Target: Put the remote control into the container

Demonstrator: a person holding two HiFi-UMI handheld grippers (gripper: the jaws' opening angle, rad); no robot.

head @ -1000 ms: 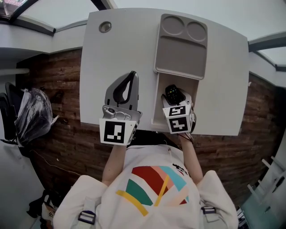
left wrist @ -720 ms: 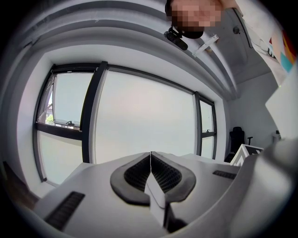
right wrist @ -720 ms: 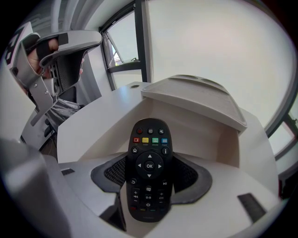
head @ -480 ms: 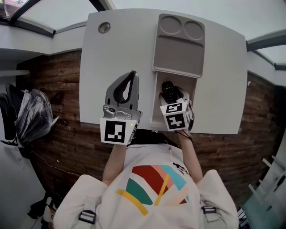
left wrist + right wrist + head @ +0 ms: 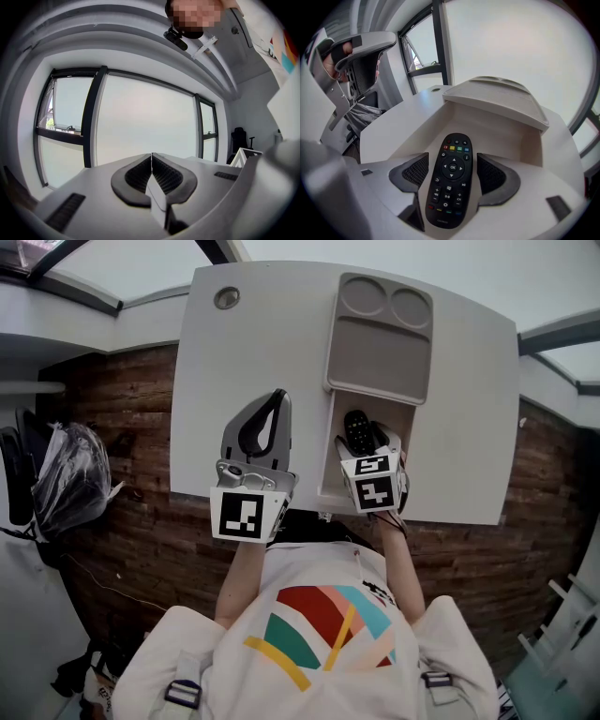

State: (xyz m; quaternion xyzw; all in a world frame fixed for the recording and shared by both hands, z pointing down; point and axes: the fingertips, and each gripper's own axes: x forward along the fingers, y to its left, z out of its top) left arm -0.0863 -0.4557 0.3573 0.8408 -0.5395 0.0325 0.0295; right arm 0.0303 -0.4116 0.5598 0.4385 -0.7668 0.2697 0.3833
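A black remote control (image 5: pixel 450 178) lies buttons up in the white open compartment (image 5: pixel 497 126) sunk into the table top. My right gripper (image 5: pixel 453 157) points down into it. Its jaws have just been opening and stand either side of the remote, the right pad clearly off it. From the head view the remote (image 5: pixel 356 430) shows just beyond the right gripper (image 5: pixel 364 448) inside the compartment (image 5: pixel 330 465). My left gripper (image 5: pixel 277 397) lies level over the table to the left, shut with nothing in it, pads together (image 5: pixel 151 154).
The compartment's grey lid (image 5: pixel 380 334) with two round cup recesses is slid toward the far side. A round cable hole (image 5: pixel 225 298) sits at the table's far left corner. A dark bag (image 5: pixel 70 479) lies on the wooden floor to the left.
The remote shows a little more beyond the right gripper and lies flatter in the compartment. The left gripper has not moved.
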